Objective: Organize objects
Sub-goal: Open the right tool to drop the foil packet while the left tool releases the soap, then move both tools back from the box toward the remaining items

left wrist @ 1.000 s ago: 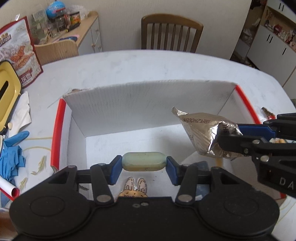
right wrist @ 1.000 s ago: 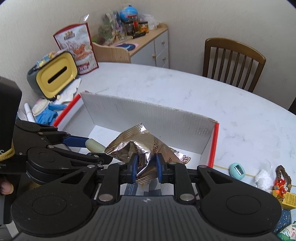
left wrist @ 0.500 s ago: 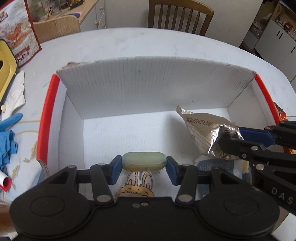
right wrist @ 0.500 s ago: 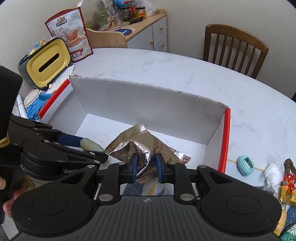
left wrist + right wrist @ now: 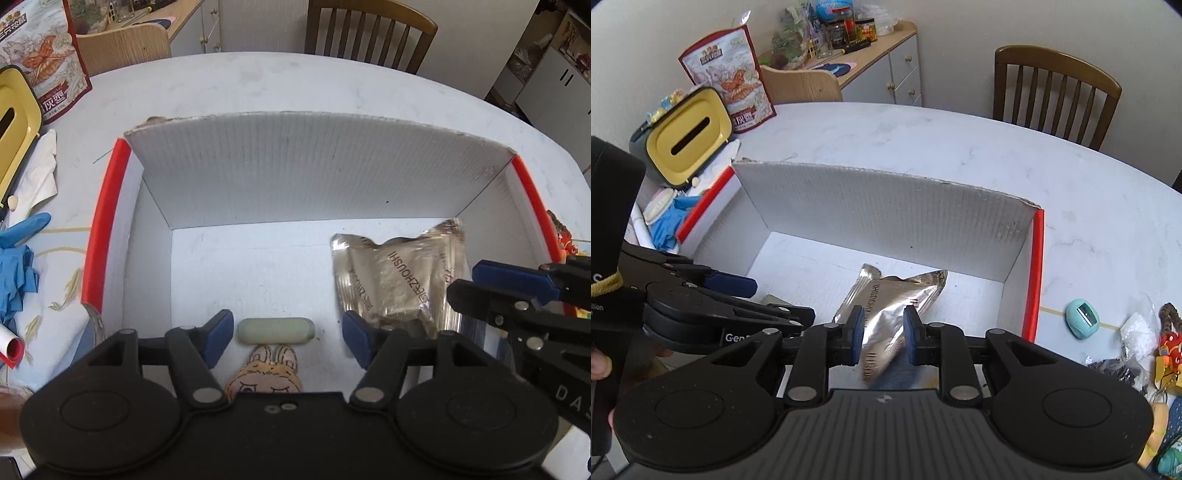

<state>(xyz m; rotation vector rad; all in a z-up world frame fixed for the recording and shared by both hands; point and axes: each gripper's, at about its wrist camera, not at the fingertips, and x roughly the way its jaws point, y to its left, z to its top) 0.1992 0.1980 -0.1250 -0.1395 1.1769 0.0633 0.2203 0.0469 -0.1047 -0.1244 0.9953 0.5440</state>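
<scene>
- Left wrist view: the left gripper (image 5: 288,332) has its jaws wide apart and holds nothing
- A pale green soap (image 5: 276,331) lies on the floor of the white box (image 5: 317,177) between the blue pads (image 5: 218,334), touching neither of them
- Just below the soap, a small rabbit figure (image 5: 266,373) shows above the gripper body
- A silver pouch (image 5: 399,273) lies flat on the box floor to the right, near the far wall
- The right gripper (image 5: 513,284) comes in from the right edge, beside the pouch; from this view one cannot tell if it touches it
- Outside the box on the left are a blue glove (image 5: 18,266) and a yellow tissue holder (image 5: 14,125)
- Right wrist view: the right gripper (image 5: 884,334) has its jaws parted, and the pads (image 5: 857,332) do not pinch the pouch (image 5: 894,306), which lies in the box (image 5: 886,206) under them
- The left gripper (image 5: 738,295) is on the left over the box floor
- On the table (image 5: 960,147) to the right of the box is a teal sharpener (image 5: 1082,319)
</scene>
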